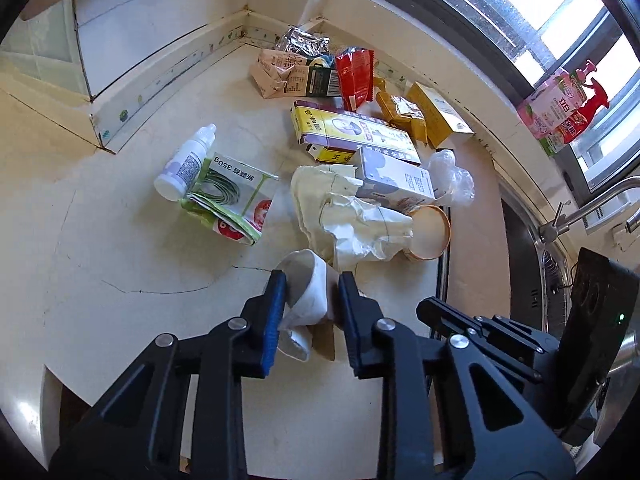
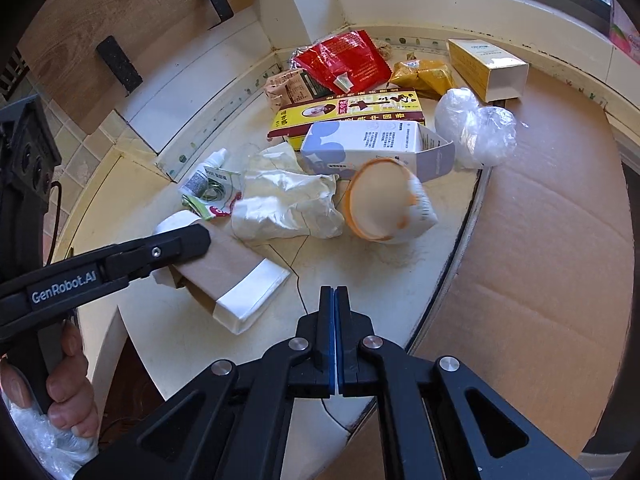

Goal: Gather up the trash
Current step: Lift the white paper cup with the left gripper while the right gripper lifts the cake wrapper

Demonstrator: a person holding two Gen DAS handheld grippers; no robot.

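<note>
Left gripper (image 1: 312, 280) clamps a flattened carton (image 2: 236, 276) at lower centre; right gripper (image 2: 335, 292) is closed, empty. Only the right view shows cardboard (image 2: 540, 260); only the left, the tap (image 1: 580, 212).

Both wrist cameras looked steeply down, close over the countertop (image 1: 120, 240); both views shared the litter pile toward 12 o'clock.

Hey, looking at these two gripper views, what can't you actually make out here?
- Left wrist view: whether the left gripper pinches the brown-and-white carton; only one pad touches it.
- Right wrist view: paper cup is motion-blurred.
- Both views: print on the yellow box is too small.
</note>
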